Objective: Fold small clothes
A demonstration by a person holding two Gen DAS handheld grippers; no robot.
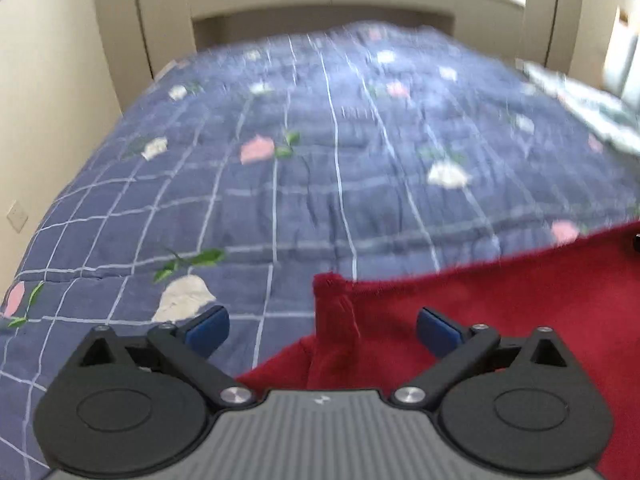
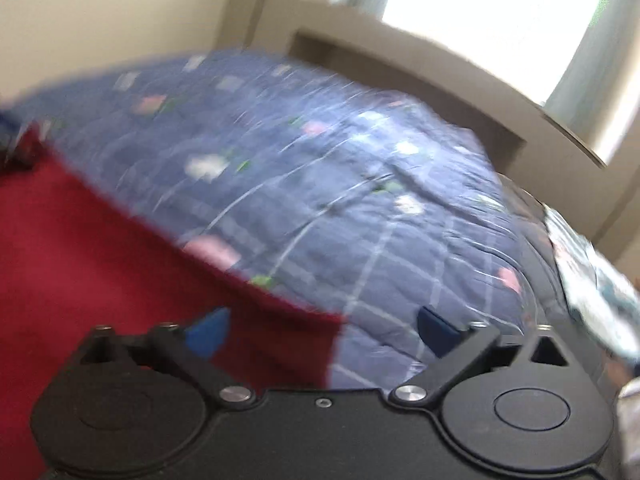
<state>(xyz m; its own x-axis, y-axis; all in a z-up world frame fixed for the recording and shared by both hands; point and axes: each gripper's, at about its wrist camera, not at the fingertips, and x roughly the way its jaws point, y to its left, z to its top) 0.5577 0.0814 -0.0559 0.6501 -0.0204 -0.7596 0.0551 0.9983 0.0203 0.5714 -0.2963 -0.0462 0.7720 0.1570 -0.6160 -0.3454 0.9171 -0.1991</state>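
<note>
Red cloth (image 1: 500, 320) lies flat on the blue quilt (image 1: 320, 160); left gripper (image 1: 322, 330) and right gripper (image 2: 322, 330) both spread wide, pinching nothing

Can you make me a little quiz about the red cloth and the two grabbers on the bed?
1. True or false: the left gripper is squeezing the red garment.
2. What lies under the red garment? A) a wooden table B) a blue checked quilt C) a carpet
3. Fill in: the jaws of the right gripper stand ____.

Key: 1 false, its blue pads stand wide apart with a corner of the cloth loose between them. 2 B. 3 open.
</note>
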